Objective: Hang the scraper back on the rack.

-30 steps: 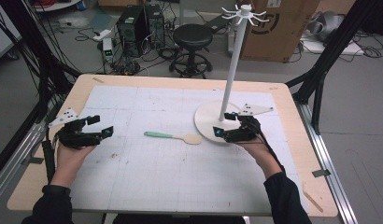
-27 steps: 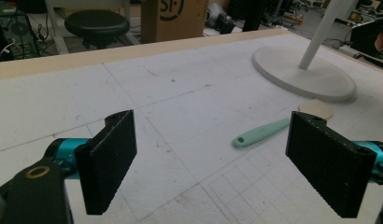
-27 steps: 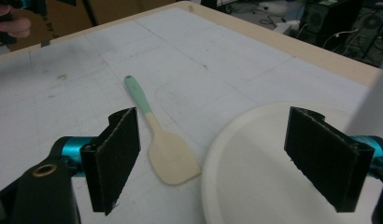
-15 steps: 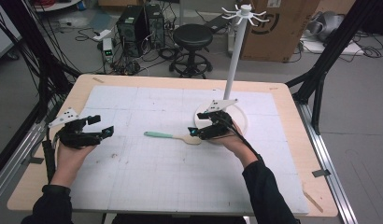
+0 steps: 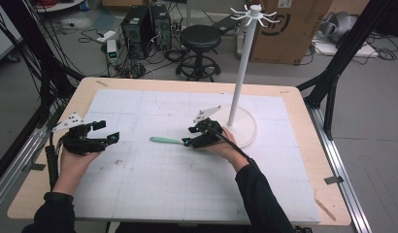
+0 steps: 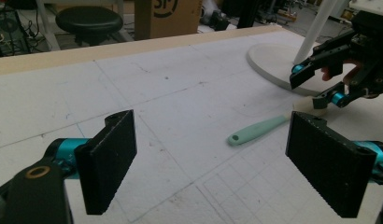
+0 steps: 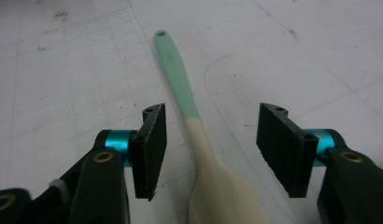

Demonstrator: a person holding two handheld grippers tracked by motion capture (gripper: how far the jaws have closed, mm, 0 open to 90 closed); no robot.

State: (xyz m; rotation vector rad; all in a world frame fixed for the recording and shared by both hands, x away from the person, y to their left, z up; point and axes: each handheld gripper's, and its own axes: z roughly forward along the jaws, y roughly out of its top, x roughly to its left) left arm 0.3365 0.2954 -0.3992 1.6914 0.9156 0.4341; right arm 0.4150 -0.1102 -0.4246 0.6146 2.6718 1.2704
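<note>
While the left gripper point(image 5: 107, 138) idles wide open at frame left, the right gripper point(image 7: 206, 149) fingers, just closing, straddle the spoon point(image 7: 199, 154) without touching.

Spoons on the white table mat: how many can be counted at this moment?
1. A pale wooden spoon with a mint-green handle lies flat on the white table mat, left of the white hook stand's round base, its neck between the right gripper's open jaws. None looks hidden.

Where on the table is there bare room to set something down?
The white gridded mat lies bare along its near edge, and across the far left, behind the left gripper. It is crowded around the mint-handled wooden spoon, right gripper and white hook stand.
</note>
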